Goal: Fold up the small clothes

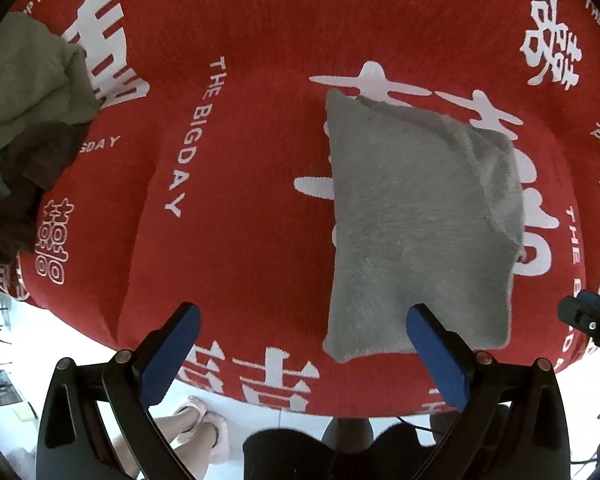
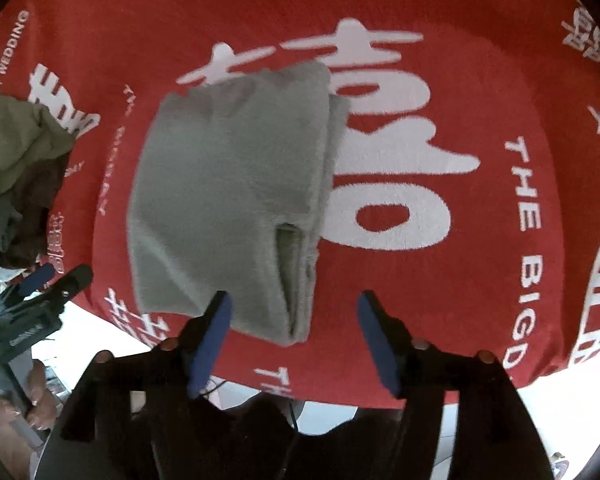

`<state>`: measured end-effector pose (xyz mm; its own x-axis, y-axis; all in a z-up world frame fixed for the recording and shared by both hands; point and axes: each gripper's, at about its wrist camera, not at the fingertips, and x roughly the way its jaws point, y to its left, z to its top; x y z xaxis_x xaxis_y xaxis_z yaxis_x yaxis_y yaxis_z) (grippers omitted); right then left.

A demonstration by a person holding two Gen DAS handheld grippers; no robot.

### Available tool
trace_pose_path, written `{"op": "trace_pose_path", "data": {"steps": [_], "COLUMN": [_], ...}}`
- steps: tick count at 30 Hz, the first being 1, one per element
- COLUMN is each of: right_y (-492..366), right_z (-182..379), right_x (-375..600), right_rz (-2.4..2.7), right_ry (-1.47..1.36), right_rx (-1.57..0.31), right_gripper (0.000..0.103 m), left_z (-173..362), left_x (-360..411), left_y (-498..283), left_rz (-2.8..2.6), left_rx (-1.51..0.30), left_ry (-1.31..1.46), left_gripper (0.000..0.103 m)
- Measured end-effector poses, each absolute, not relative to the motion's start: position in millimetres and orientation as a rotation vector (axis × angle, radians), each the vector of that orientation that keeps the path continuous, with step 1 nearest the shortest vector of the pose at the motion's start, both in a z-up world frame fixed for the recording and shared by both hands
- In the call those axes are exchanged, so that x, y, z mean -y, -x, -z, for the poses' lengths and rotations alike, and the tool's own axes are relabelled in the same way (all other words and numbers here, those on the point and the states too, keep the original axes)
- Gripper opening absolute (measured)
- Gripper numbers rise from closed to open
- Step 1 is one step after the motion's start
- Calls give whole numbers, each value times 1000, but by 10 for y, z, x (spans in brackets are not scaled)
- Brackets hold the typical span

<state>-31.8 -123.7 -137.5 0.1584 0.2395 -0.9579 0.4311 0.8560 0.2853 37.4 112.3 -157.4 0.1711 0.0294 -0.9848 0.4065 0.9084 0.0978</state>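
Nearest the lenses: the left gripper (image 1: 303,322) and the right gripper (image 2: 294,310) are seen from behind, each with black arms and blue pads.
Left jaws: held wide apart, with nothing between them; the blue pad on the right of this view (image 1: 436,354) overlaps the near edge of the grey garment, though contact cannot be judged.
Right jaws: likewise spread apart and empty; the blue pad on the left of this view (image 2: 210,340) is seen against the near edge of the garment, and whether it touches cannot be told.
Below the grippers: pale floor and two feet in pink slippers (image 1: 202,424) are shown past the table edge in the left wrist view.
Work surface: a red cloth (image 1: 252,200) printed with white characters and the words "THE BIG DAY" is spread over the table.
Task item: a fuzzy grey garment (image 1: 416,224) is laid flat on the red cloth in a folded, roughly rectangular shape, just ahead of both grippers; layered edges are visible along its right side in the right wrist view (image 2: 236,200).
Further left: a heap of unfolded clothes (image 1: 24,120), olive green over dark brown, is piled at the cloth's left edge, well apart from the grey garment.
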Motion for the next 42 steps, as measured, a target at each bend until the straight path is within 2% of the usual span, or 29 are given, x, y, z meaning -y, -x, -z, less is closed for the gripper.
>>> {"op": "trace_pose_path", "data": {"steps": [15,23,25,27,42], "right_y": [222,261,264,267,175], "right_z": [405,254,224,216,166], "right_x": [946,821,791,760,753], "right_rz": [203,216,235,236,297], "right_ry": [-490,-445,-424,-428,-480], "right_rx": [-1346,-1359,-1360,-1368,-1411], "right_gripper": [84,85,90,103,103], "left_z": [935,796,764,731,612], "left_x": [-1081,-1105,-1113,-1125,-1180], "left_y": [-150,-98,-99,-102,-143], "left_rz": [340,340,343,335,319], "left_rx": [-1378,-1400,-1394,-1388,-1369], "left_ry": [-365,-358,-357,-362,-345], "left_gripper": [103,103,103,103,103]}}
